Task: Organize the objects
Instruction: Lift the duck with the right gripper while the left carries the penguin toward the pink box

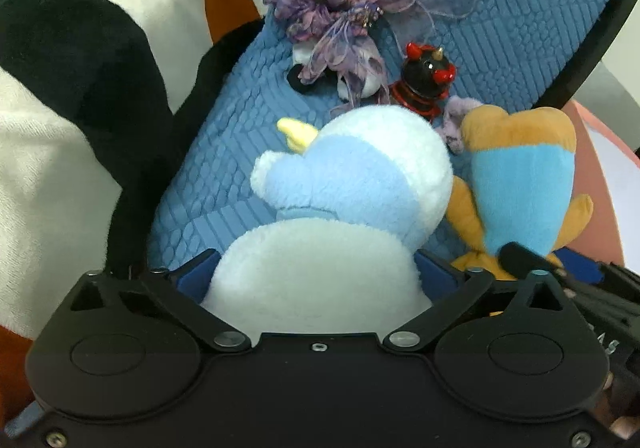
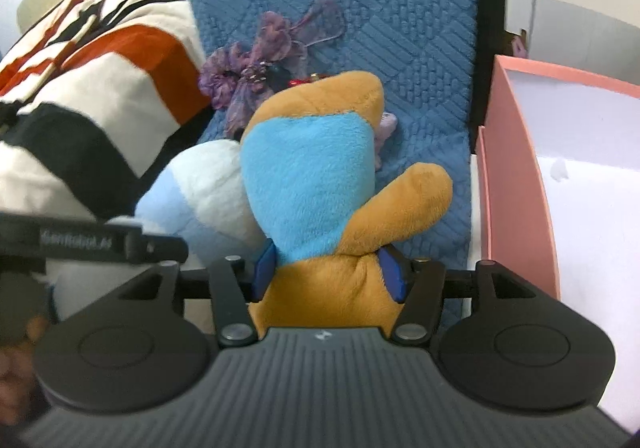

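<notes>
Plush toys (image 2: pixel 316 183) sit between each hand-held gripper's (image 2: pixel 328 272) blue pads

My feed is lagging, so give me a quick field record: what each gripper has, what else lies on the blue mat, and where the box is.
left gripper: jaws wide, either side of the white and blue plush toy; grip unclear
right gripper: closed on the orange and blue plush toy
blue mat: purple ribbon flower, small black and red figure
pink box: open, right of the mat
striped cushion: left of the mat
</notes>
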Tool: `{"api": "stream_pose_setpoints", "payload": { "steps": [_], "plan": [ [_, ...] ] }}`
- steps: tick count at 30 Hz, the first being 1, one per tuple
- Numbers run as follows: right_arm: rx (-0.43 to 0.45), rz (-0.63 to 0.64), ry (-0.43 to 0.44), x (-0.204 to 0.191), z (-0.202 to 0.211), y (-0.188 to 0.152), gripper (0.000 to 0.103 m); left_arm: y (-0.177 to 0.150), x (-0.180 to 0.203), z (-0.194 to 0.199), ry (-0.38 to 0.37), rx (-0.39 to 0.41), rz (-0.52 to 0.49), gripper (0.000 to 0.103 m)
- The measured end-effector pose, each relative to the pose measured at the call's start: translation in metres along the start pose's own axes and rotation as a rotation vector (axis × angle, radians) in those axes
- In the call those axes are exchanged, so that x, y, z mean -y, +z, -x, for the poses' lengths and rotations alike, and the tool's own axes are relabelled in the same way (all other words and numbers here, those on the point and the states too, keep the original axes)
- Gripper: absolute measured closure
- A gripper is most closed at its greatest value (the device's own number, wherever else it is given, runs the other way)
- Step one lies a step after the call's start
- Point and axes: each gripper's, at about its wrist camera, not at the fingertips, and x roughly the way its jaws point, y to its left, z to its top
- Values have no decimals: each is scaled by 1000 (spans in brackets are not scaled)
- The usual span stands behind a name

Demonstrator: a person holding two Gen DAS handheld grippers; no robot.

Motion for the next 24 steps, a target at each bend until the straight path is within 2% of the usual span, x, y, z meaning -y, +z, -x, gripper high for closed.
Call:
{"api": "stream_pose_setpoints", "payload": {
  "steps": [3, 5, 6, 10, 18, 24],
  "plan": [
    [18, 11, -32, 0, -2, -1, 36, -3, -3, -5, -11, -3, 14, 0],
    [38, 16, -62, -1, -1, -1, 26, -4, -3, -5, -11, 4, 12, 0],
    [43, 17, -70, -2, -1, 0, 25, -5, -3, -4, -12, 7, 10, 0],
    [68, 63, -81, -12, -2, 0, 25, -6, -5, -4, -17, 12, 12, 0],
    [55, 136, -172, -22, -27, 2, 25, -6, -4, -4, -14, 24, 9, 0],
    [1, 129, -185, -16, -57, 0, 23, -7, -2, -6, -10, 28, 11, 0]
  ]
}}
